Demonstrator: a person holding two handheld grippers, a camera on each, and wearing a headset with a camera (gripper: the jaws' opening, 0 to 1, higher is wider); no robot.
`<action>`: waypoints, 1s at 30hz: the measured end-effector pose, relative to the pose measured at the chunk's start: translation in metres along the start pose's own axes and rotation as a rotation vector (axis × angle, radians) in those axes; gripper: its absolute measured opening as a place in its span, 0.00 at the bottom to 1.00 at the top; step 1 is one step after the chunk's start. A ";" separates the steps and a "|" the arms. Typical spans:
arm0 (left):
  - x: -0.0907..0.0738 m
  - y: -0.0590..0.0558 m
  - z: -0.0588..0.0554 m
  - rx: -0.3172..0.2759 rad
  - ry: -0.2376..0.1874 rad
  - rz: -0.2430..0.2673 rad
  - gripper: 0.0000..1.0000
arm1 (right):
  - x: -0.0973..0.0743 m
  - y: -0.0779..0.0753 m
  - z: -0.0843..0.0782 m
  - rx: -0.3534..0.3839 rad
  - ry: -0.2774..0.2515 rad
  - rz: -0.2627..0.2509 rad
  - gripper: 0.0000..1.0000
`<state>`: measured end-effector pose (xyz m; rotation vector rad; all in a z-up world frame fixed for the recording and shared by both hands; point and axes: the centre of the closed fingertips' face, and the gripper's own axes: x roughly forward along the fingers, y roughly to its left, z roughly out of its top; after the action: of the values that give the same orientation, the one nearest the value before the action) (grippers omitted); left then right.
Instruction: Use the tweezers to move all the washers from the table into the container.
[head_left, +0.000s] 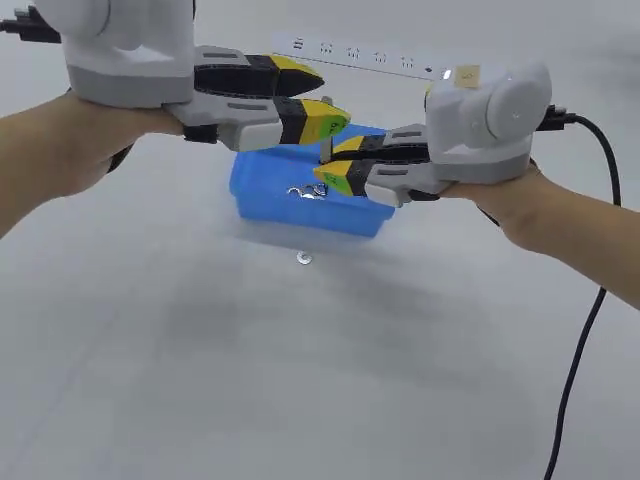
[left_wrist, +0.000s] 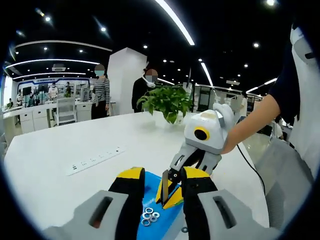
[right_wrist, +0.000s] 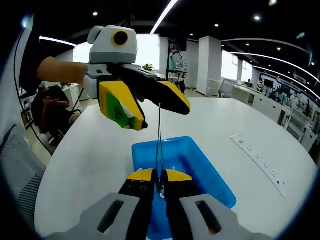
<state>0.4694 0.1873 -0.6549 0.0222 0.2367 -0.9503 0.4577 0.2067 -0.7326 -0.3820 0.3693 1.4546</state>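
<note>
My right gripper is shut on thin metal tweezers, which stand upright over the blue container. Several washers lie inside it. One washer lies on the white table just in front of the container. My left gripper hangs open above the container's far left, its jaws close to the tweezers' upper end. In the right gripper view the tweezers rise from my shut jaws toward the left gripper. In the left gripper view the tweezers stand between my open jaws, over the washers.
A white power strip lies on the table behind the container. A black cable trails from the right gripper down the right side. Across the table stand a potted plant and two people.
</note>
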 end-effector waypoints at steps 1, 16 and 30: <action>0.000 0.000 0.000 0.001 0.001 -0.003 0.30 | 0.000 0.001 0.001 -0.001 -0.003 0.003 0.08; -0.002 -0.011 -0.005 0.038 0.036 -0.122 0.08 | 0.001 0.011 0.006 -0.022 -0.010 0.061 0.08; 0.002 -0.025 -0.003 0.224 0.072 -0.111 0.04 | -0.001 0.007 0.005 -0.053 0.014 0.025 0.11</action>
<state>0.4496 0.1711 -0.6564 0.2513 0.1986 -1.0844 0.4503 0.2087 -0.7273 -0.4315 0.3485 1.4891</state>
